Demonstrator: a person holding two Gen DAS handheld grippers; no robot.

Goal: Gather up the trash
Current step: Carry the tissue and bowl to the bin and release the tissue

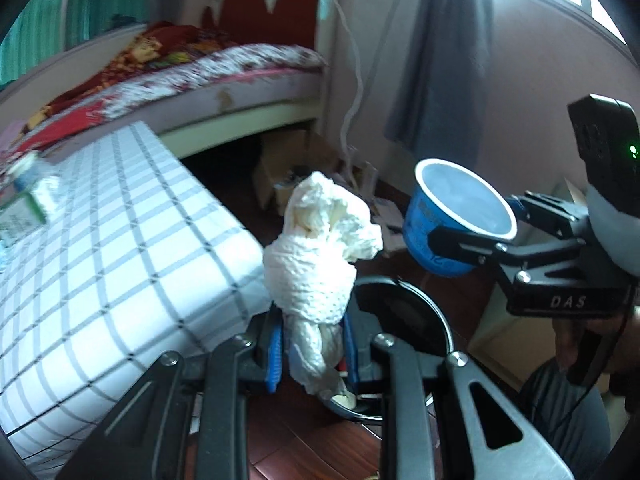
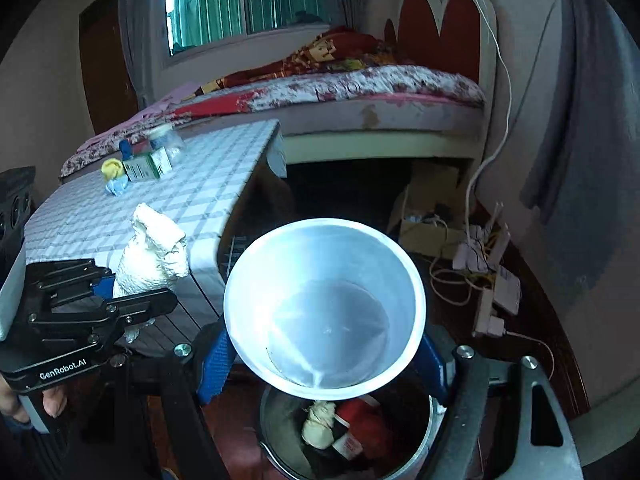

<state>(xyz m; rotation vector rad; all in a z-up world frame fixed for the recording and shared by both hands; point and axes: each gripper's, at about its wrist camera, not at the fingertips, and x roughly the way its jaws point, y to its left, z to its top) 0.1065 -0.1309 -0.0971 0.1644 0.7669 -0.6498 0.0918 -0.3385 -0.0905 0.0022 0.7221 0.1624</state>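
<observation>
My left gripper (image 1: 310, 354) is shut on a crumpled white tissue wad (image 1: 320, 248), held up beside the checked table's edge and above the round metal trash bin (image 1: 432, 320). It also shows in the right wrist view (image 2: 154, 256). My right gripper (image 2: 324, 364) is shut on a blue paper cup with a white inside (image 2: 324, 304), held right over the bin (image 2: 420, 436). The bin holds a tissue ball (image 2: 318, 424) and a red wrapper (image 2: 366, 424). In the left wrist view the cup (image 1: 460, 220) hangs to the right of the tissue.
The table with a checked cloth (image 2: 180, 204) carries a green box (image 2: 146, 166), a yellow and blue scrap (image 2: 114, 178) and a small bottle (image 2: 164, 140). A bed (image 2: 360, 92) stands behind. Cables and a power strip (image 2: 486, 280) lie on the wooden floor.
</observation>
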